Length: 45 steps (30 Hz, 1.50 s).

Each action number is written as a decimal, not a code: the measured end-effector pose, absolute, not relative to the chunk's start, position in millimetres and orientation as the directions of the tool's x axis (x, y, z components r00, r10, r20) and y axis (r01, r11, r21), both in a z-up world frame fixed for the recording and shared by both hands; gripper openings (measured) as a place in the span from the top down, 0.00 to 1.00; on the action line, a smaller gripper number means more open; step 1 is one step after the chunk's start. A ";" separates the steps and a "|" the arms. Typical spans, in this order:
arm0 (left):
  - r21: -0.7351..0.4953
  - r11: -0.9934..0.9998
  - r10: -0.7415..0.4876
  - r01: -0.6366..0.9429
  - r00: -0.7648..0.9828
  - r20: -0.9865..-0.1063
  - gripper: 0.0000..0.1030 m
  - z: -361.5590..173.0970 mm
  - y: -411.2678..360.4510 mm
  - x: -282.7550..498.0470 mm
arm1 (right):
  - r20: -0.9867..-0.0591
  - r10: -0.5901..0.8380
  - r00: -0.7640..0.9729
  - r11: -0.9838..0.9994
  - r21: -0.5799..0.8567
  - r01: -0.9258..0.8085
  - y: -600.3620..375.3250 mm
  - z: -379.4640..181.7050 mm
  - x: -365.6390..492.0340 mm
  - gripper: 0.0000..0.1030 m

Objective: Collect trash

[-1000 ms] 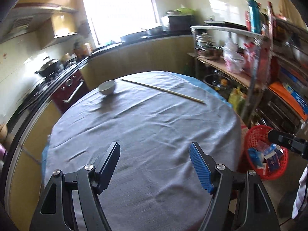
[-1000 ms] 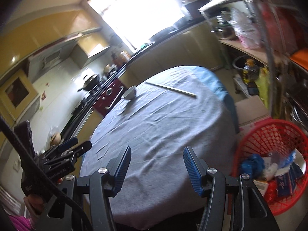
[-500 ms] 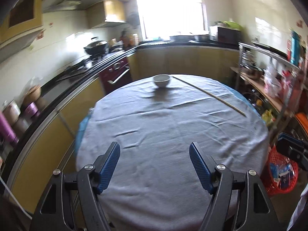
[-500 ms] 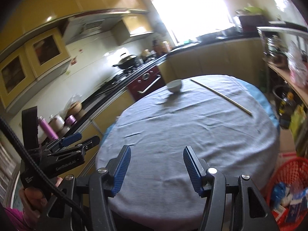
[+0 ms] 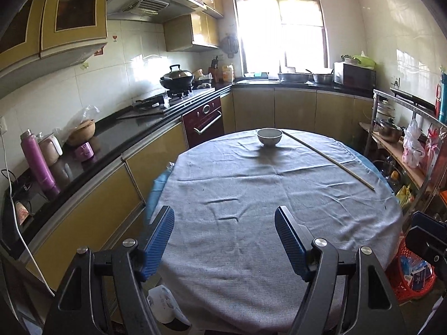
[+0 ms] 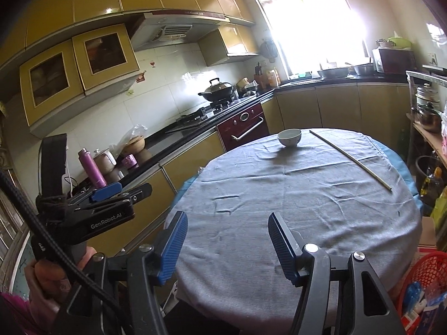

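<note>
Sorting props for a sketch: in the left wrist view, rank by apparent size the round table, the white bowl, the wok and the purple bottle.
1. round table
2. purple bottle
3. wok
4. white bowl
Wok and bowl are far off, so their ranks are unsure.

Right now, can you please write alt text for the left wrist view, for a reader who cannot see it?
The left hand-held gripper, open and empty, points over a round table under a grey cloth. At the far side stand a white bowl and a long thin stick; a red basket of trash sits low right.
</note>
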<state>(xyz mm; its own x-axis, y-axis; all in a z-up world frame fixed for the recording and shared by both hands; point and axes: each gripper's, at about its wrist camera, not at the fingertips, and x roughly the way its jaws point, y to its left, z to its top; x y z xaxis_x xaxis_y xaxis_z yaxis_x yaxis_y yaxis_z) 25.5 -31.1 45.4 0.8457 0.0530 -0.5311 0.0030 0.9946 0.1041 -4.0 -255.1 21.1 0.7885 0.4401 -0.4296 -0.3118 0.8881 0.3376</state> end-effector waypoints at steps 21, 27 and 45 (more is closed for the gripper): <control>0.113 0.993 0.094 -0.041 0.852 -0.515 0.27 38.5 -5.4 16.4 | -0.420 0.439 0.794 0.889 0.332 -0.315 -232.4 15.5 -7.1 0.37; 0.116 0.993 0.094 -0.040 0.853 -0.513 0.27 37.6 -5.3 14.6 | -0.420 0.424 0.802 0.897 0.317 -0.308 -232.6 16.1 -8.1 0.37; 0.125 0.991 0.107 -0.051 0.857 -0.503 0.27 40.6 -7.0 8.3 | -0.428 0.401 0.809 0.905 0.320 -0.280 -238.5 11.6 -8.6 0.36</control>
